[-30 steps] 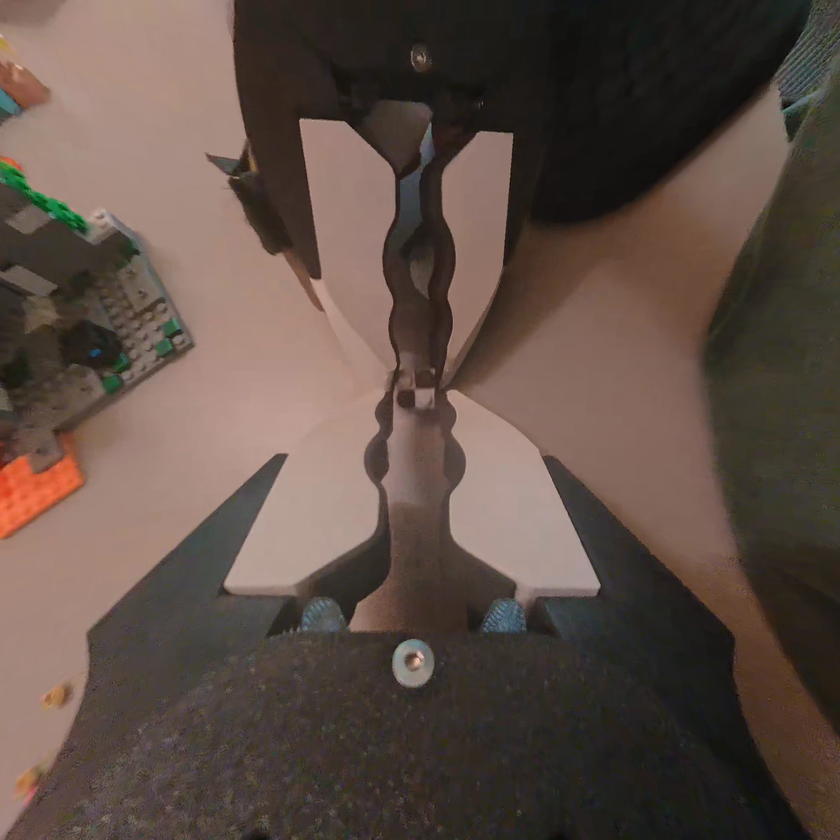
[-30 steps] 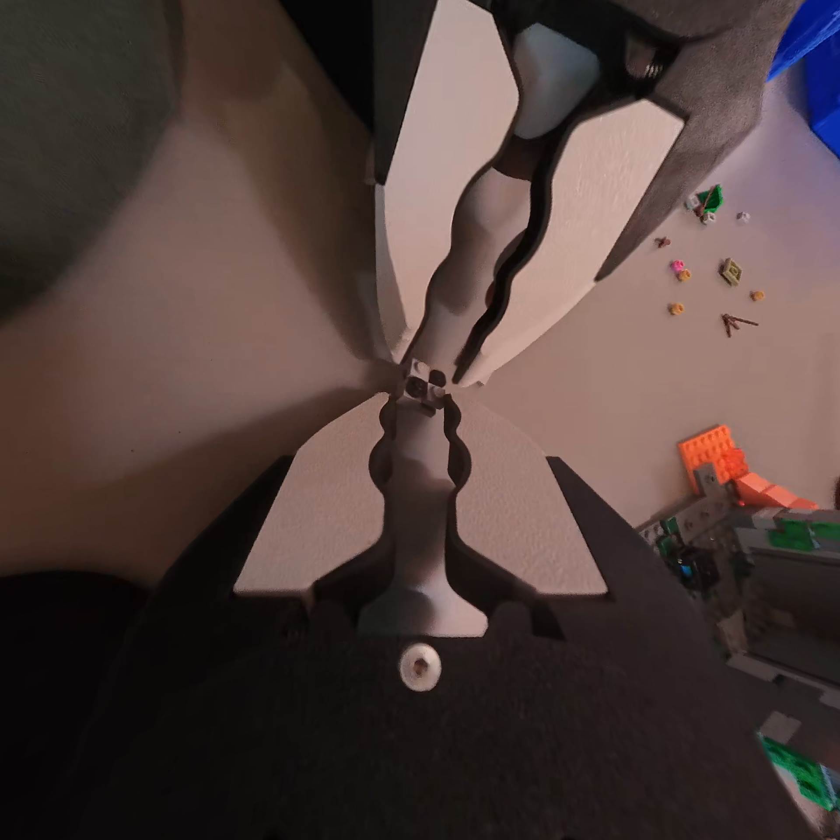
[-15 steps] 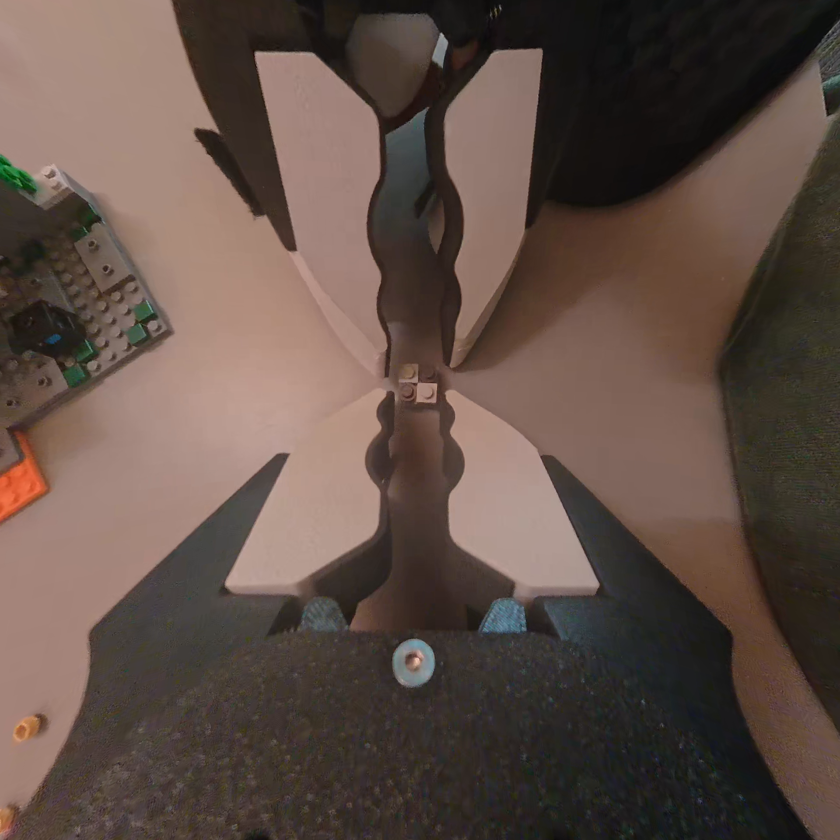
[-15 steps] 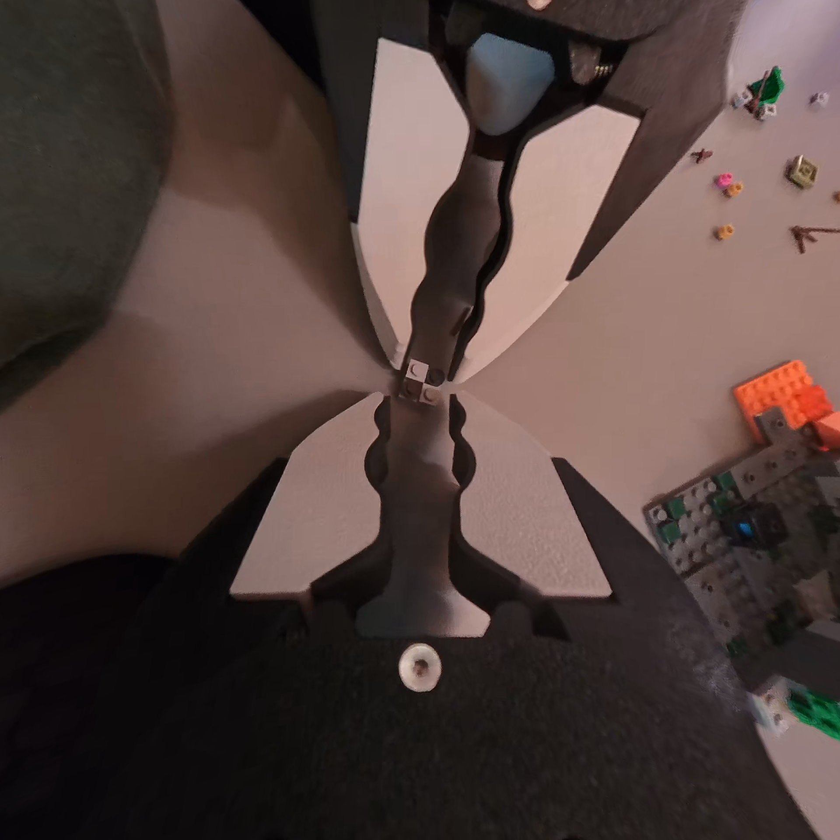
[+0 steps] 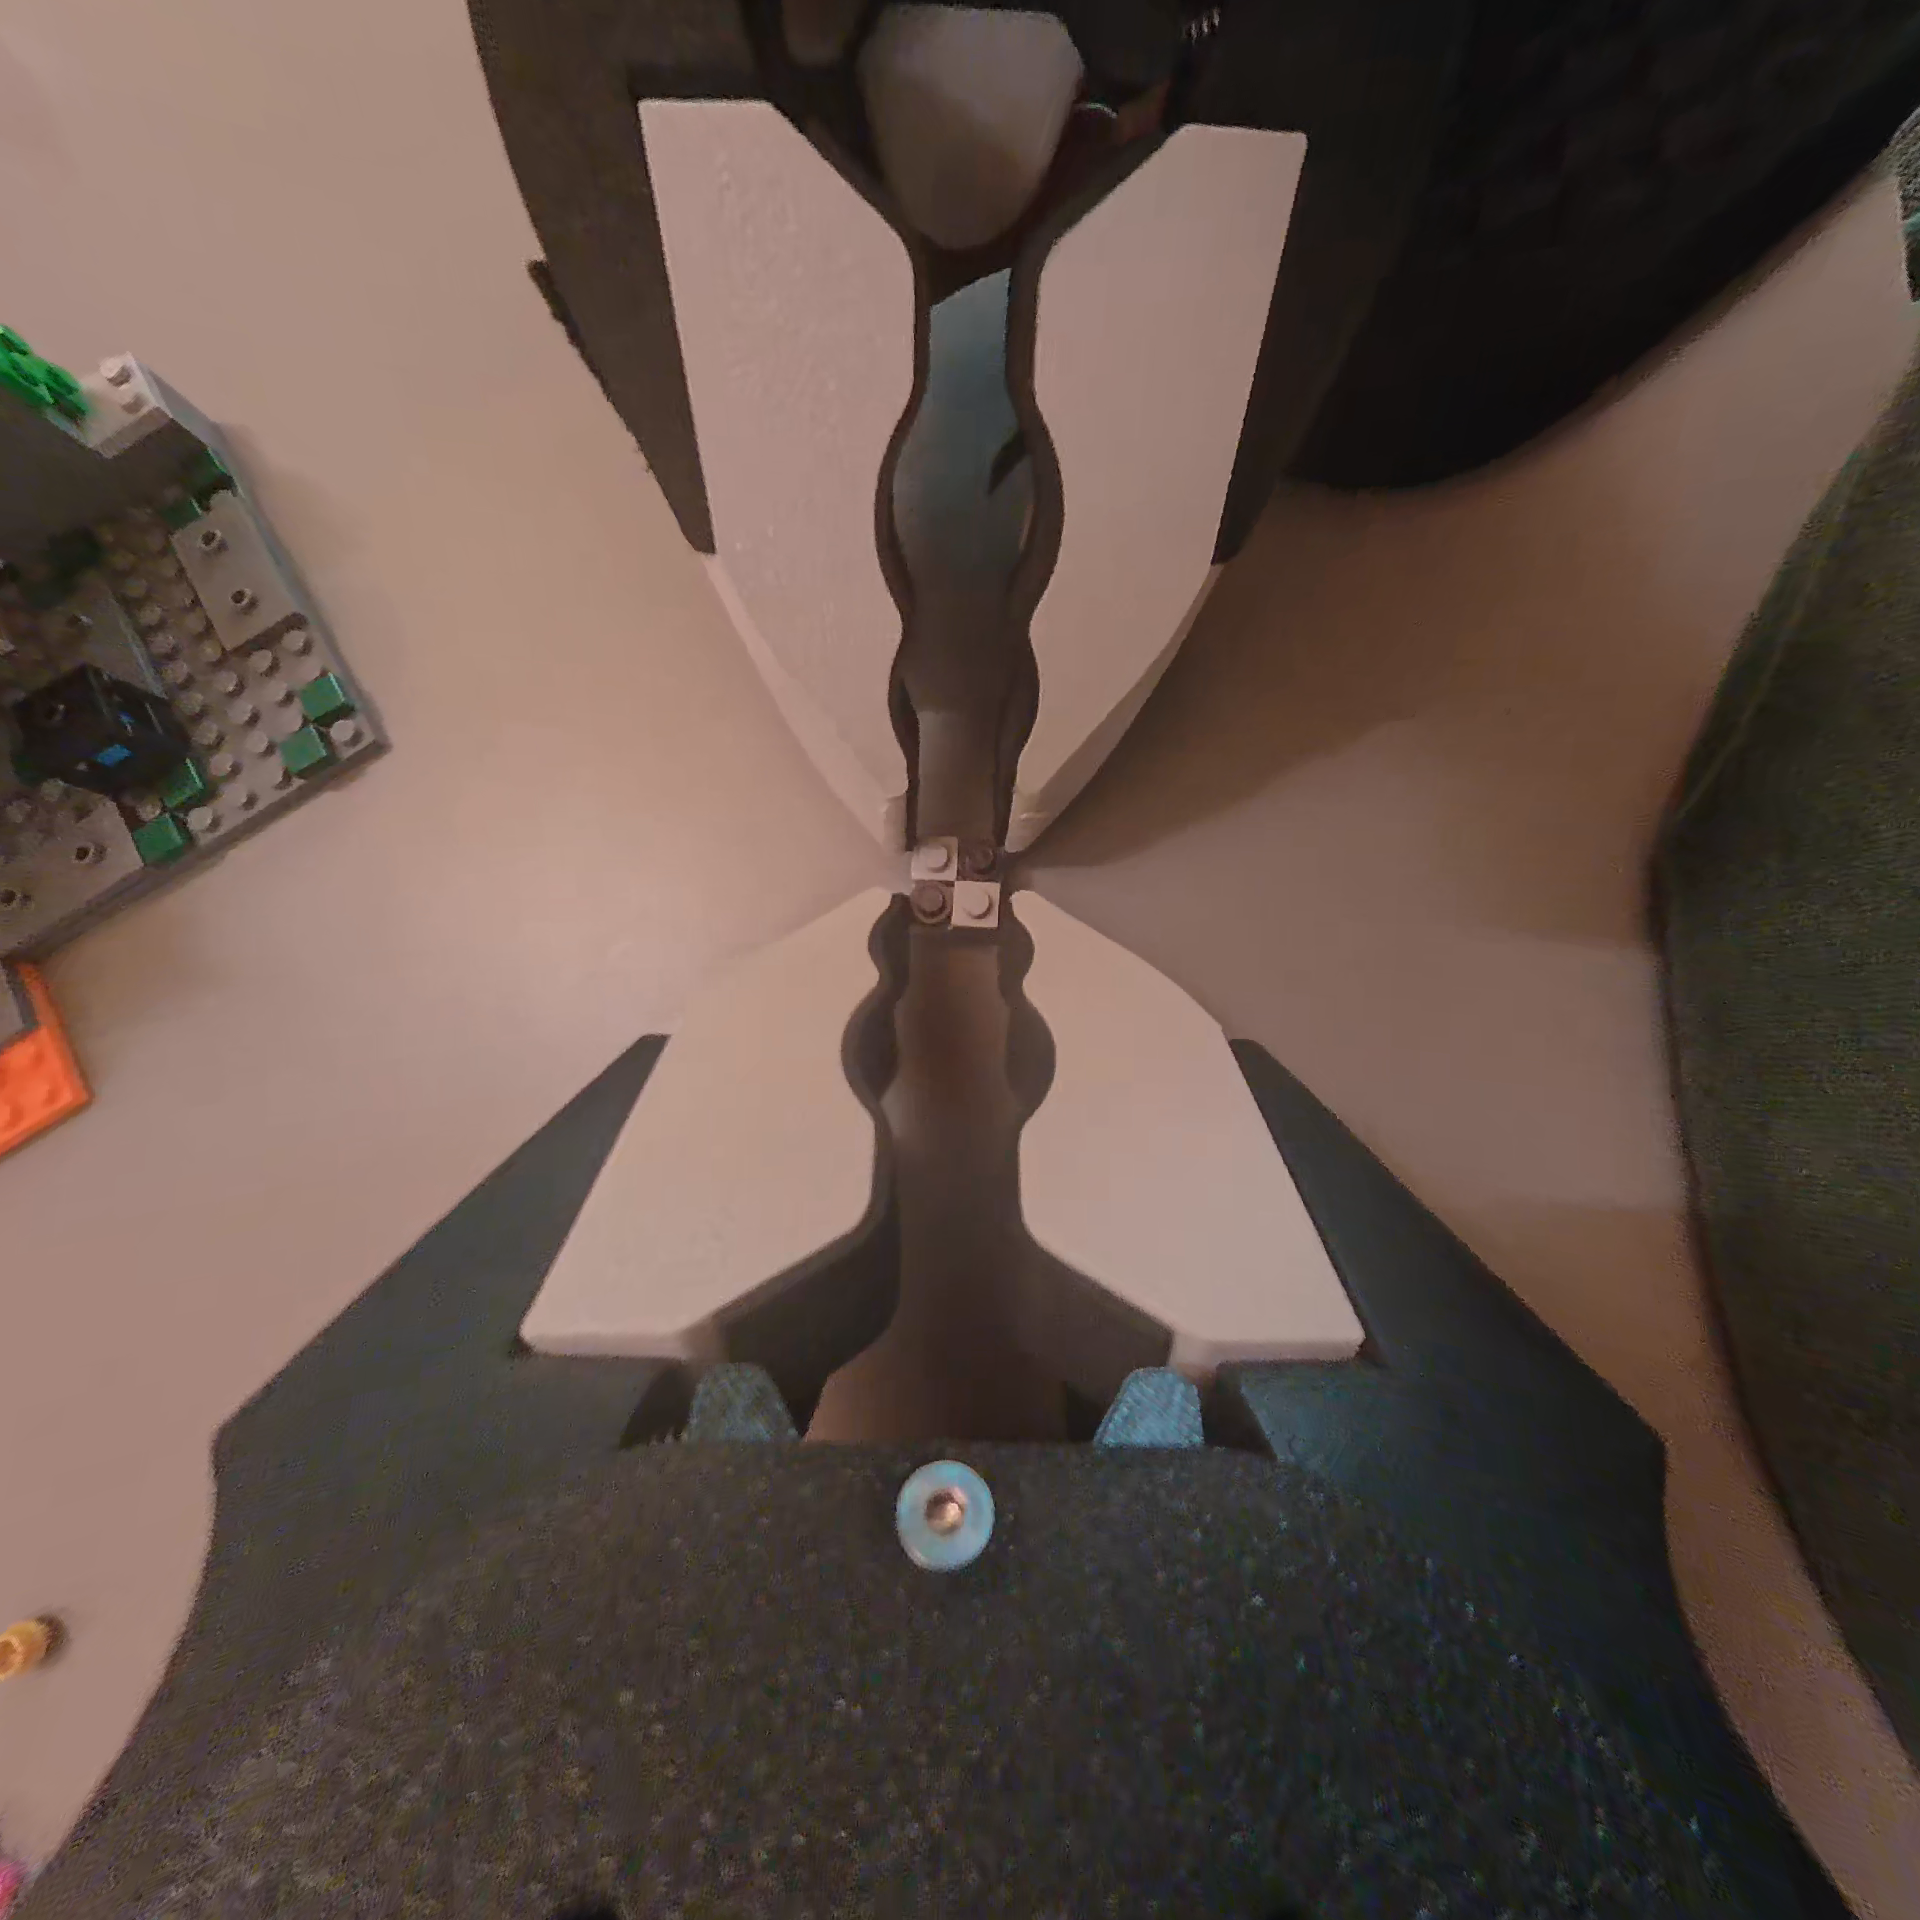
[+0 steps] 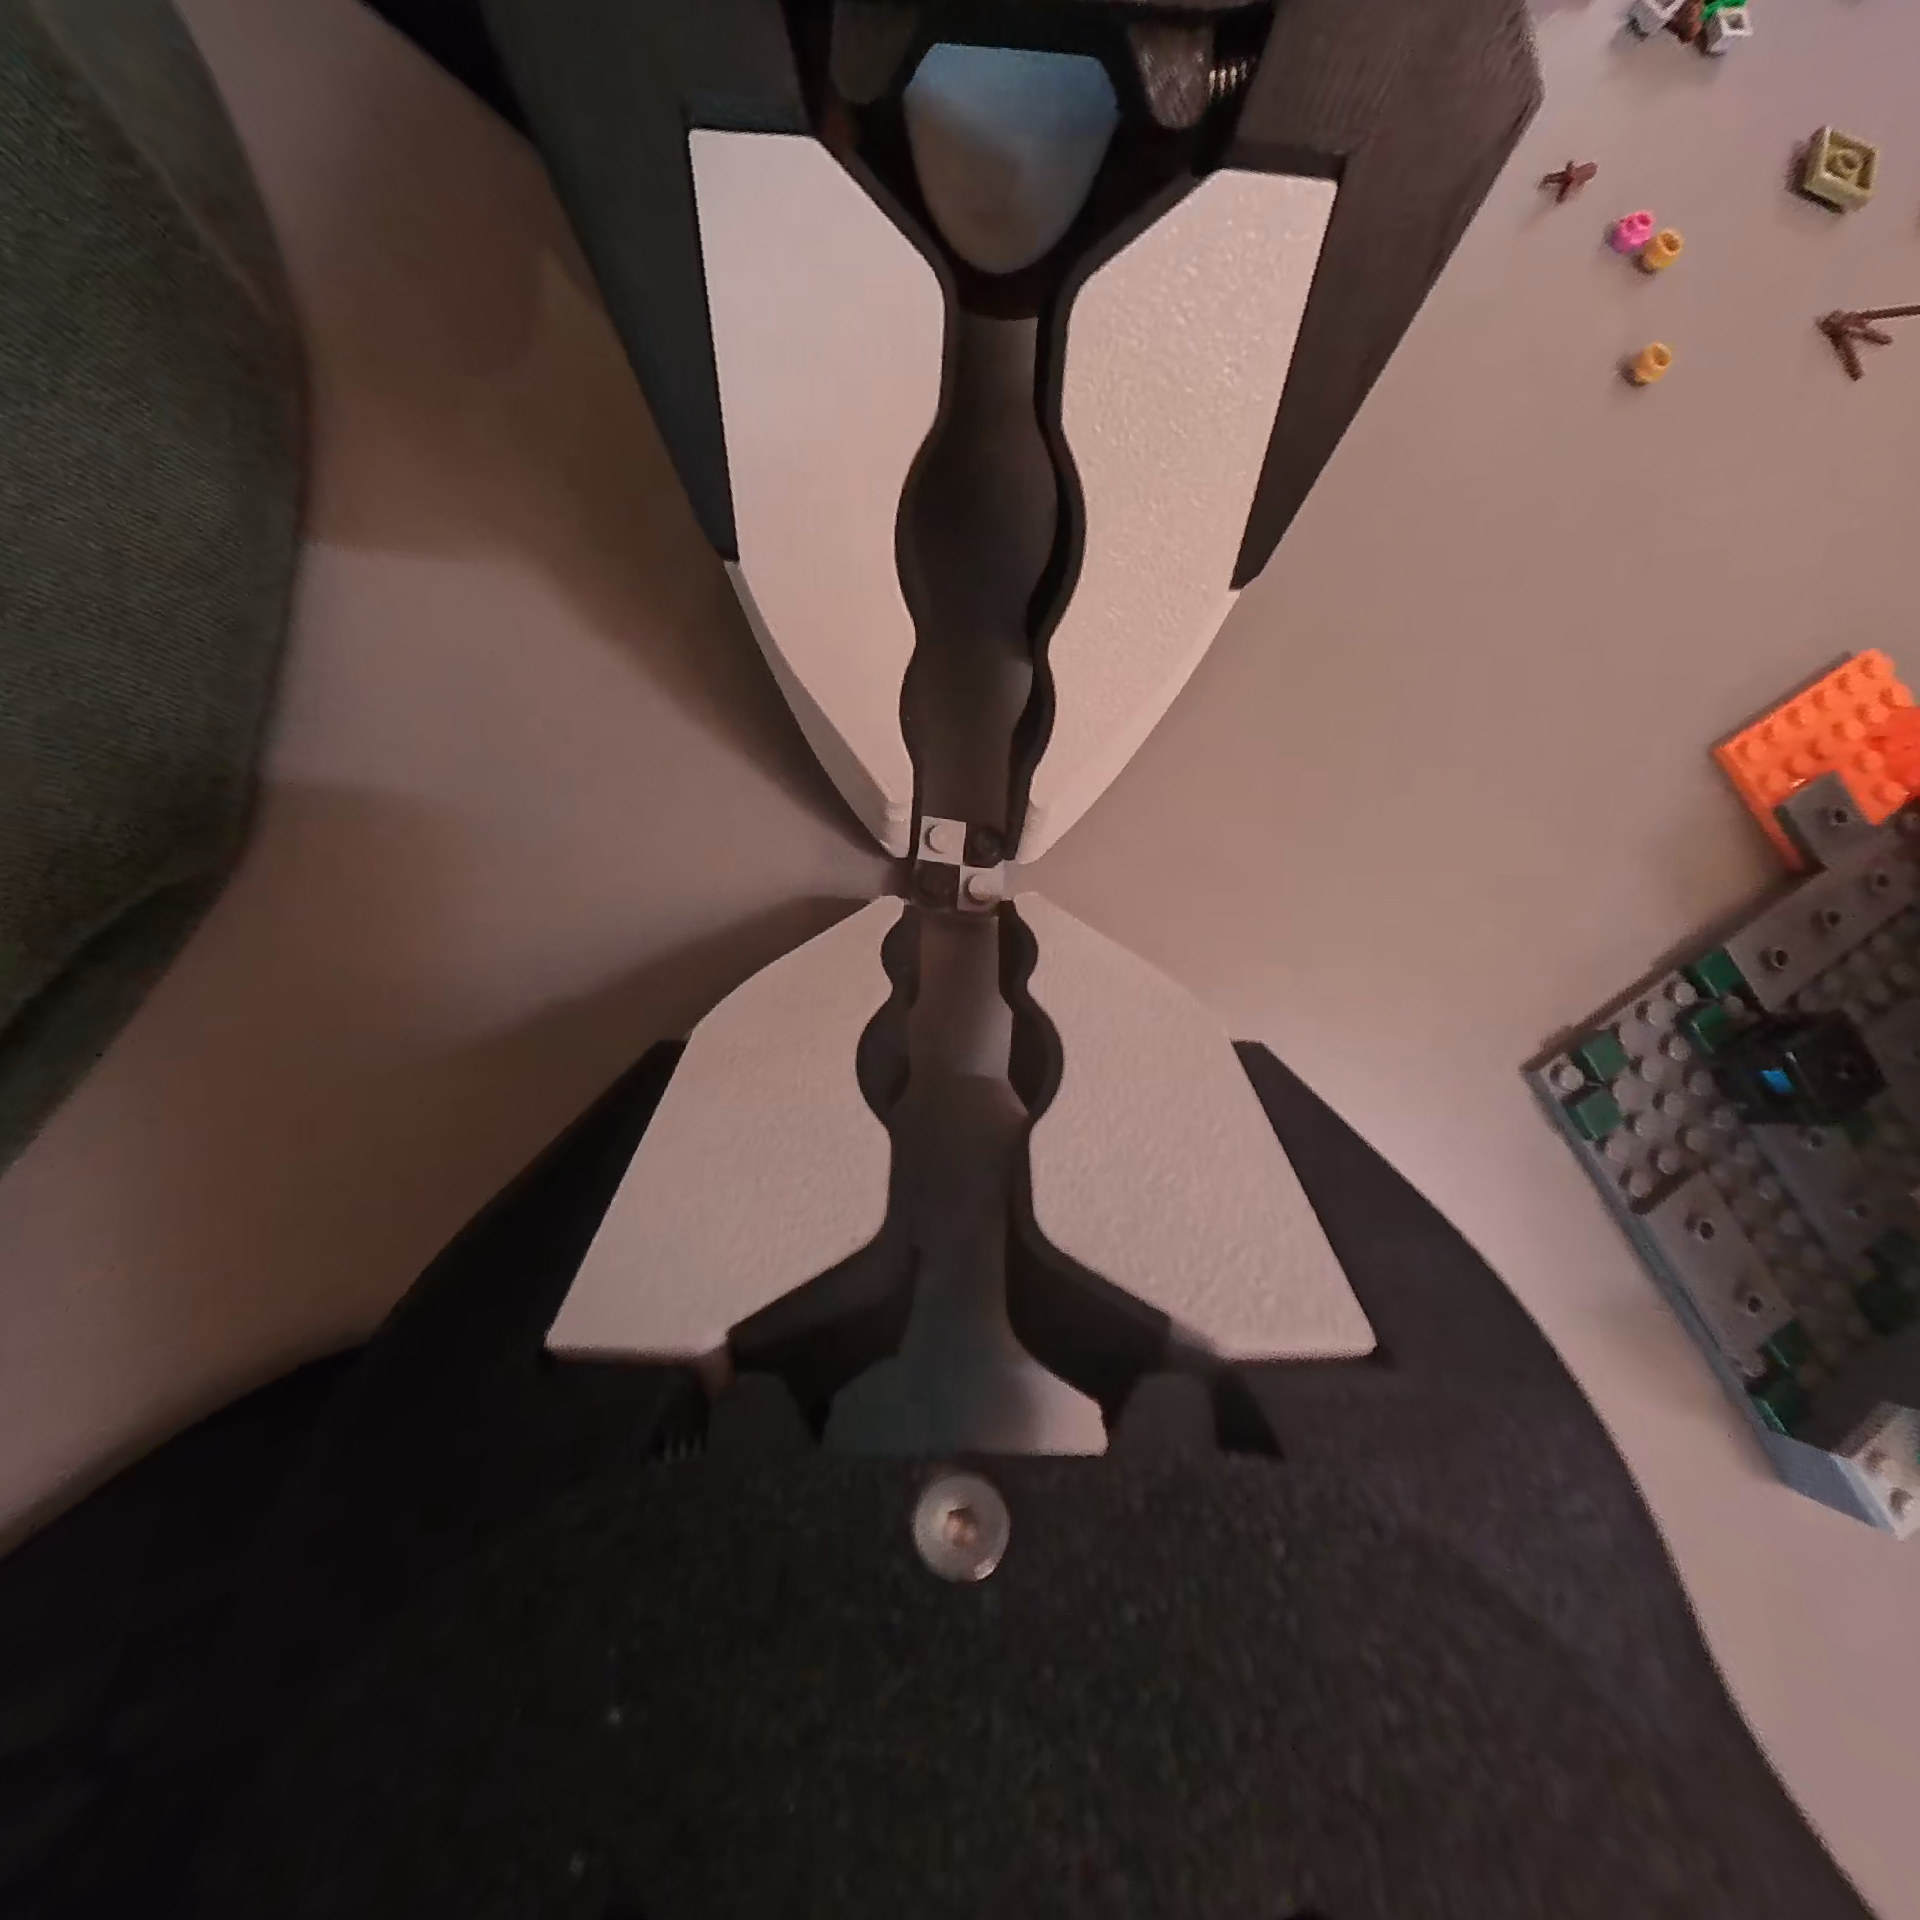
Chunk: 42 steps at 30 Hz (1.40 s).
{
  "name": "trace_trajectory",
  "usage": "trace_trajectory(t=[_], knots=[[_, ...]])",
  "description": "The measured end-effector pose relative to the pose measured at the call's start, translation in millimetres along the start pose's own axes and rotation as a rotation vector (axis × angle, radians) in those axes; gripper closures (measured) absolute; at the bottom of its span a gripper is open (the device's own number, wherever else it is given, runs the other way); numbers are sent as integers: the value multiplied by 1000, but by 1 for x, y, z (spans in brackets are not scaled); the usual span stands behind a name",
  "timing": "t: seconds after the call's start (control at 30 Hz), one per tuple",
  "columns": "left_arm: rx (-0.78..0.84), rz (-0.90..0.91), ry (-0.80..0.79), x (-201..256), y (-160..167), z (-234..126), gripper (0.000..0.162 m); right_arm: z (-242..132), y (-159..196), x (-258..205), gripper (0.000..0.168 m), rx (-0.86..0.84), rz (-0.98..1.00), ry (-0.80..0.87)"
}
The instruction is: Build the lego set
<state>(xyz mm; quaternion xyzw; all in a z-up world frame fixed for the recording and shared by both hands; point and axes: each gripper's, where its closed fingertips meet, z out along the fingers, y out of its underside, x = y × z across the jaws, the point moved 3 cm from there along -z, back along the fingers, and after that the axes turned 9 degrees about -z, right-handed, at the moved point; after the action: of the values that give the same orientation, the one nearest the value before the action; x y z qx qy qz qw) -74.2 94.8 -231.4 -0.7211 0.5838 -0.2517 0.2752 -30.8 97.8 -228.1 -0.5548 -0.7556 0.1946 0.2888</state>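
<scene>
A tiny two-by-two lego piece (image 5: 956, 881), checkered light grey and dark, hangs above the pale table between two grippers that meet tip to tip. My left gripper (image 5: 956, 920) is shut on its near row. The right gripper (image 5: 956, 836) comes in head-on from the top of the left wrist view and is shut on its far row. In the right wrist view the same piece (image 6: 961, 864) sits between my right gripper (image 6: 961, 906) below and the left gripper (image 6: 961, 829) above. The grey lego build (image 5: 156, 665) with green studs lies on the table to the left.
The build also shows at the right of the right wrist view (image 6: 1766, 1143), with an orange plate (image 6: 1818, 748) at its end. Small loose pieces (image 6: 1652, 249) lie scattered at the far right. A dark green cloth surface (image 5: 1808, 935) borders the table. Less than 4 cm separates the two grippers' tips. The grey lego build (image 5: 156, 665) is about equally far from each gripper, around 15 cm. It turns up in the right wrist view (image 6: 1767, 1163) as well.
The two grippers have swung from skewed to straight, head-on alignment and come closer. The checkered piece stays gripped between them. The build has shifted in both views.
</scene>
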Motion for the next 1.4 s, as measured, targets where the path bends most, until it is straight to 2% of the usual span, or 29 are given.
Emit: trace_trajectory(t=[0.9, 0.97, 1.03, 1.23, 1.4], knots=[[0, -9, -32, 3, 1, -1, 146, 0, -1, -2, 154, 4, 10, 0], [3, 4, -30, 4, 1, -2, 145, -1, -1, -1, 149, 4, 10, -9], [13, 6, -34, 4, 0, -6, 137, -5, -2, 1, 146, 10, 16, -23], [80, -47, -44, -4, 2, -32, 136, -15, -13, 16, 148, 29, 104, -22], [102, -73, -129, -27, 18, -53, 139, -2, -21, 26, 151, -34, 186, -23]])
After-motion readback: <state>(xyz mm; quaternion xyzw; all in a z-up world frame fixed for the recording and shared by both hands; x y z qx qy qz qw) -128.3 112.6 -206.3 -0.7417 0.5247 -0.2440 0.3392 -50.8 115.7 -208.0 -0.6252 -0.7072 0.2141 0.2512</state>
